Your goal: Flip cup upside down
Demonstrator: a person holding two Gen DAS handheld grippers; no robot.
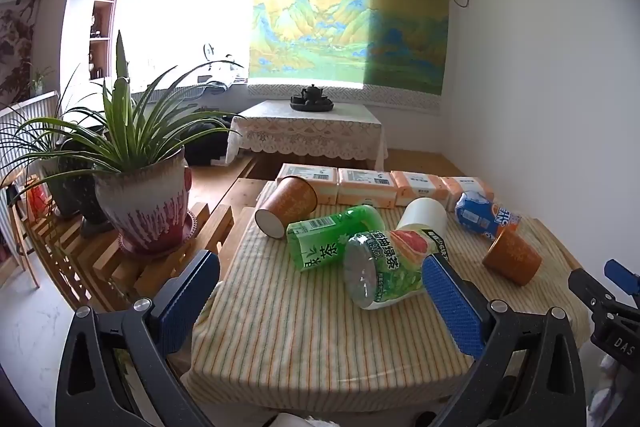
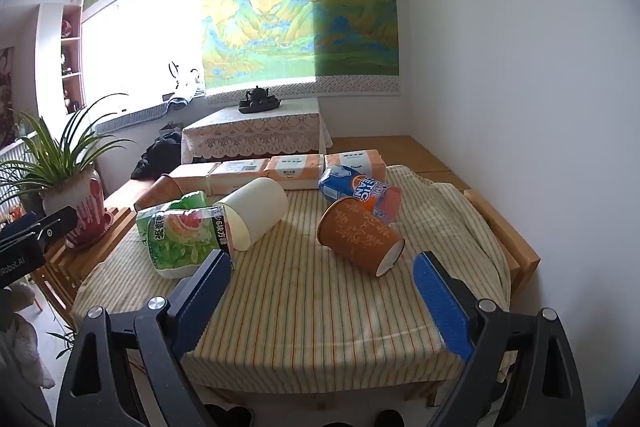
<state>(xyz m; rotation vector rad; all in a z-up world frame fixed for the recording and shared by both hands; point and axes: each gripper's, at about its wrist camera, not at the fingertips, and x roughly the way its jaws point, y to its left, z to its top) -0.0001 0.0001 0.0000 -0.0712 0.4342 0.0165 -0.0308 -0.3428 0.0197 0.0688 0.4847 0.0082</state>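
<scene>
Cup [image 2: 360,239]: orange paper, floral print, lying on its side on the striped cloth [image 2: 304,307] over the surface, mouth facing the back wall, white base toward the camera. Touches the blue/orange soda bottle [image 2: 356,189] behind it.

Right gripper [image 2: 322,287]: jaws wide apart, holding nothing, touching nothing. Cup sits just ahead, nearer the right blue pad [image 2: 440,307].

Left gripper [image 1: 320,291]: also wide apart, nothing held. Its right pad [image 1: 452,303] overlaps the near green tea bottle [image 1: 384,267] in the left wrist view; cannot tell if they touch.

Other containers on the cloth, all tipped over:
- white cup [image 2: 256,213], on its side, open mouth toward the camera, looks empty inside, just beside the green bottles
- second orange cup [image 1: 286,205], on its side at the back left, white base facing out, against the tissue packs
- second green tea bottle [image 1: 332,231], behind the near one; contents of either bottle not readable

Row of orange tissue packs [image 2: 276,169] along the far edge of the cloth.

Off the surface to the left: potted plant [image 1: 140,203] on a slatted wooden stand [image 1: 168,259]. Further back, a small lace-covered table [image 1: 306,129] with a dark teapot [image 1: 312,95].
</scene>
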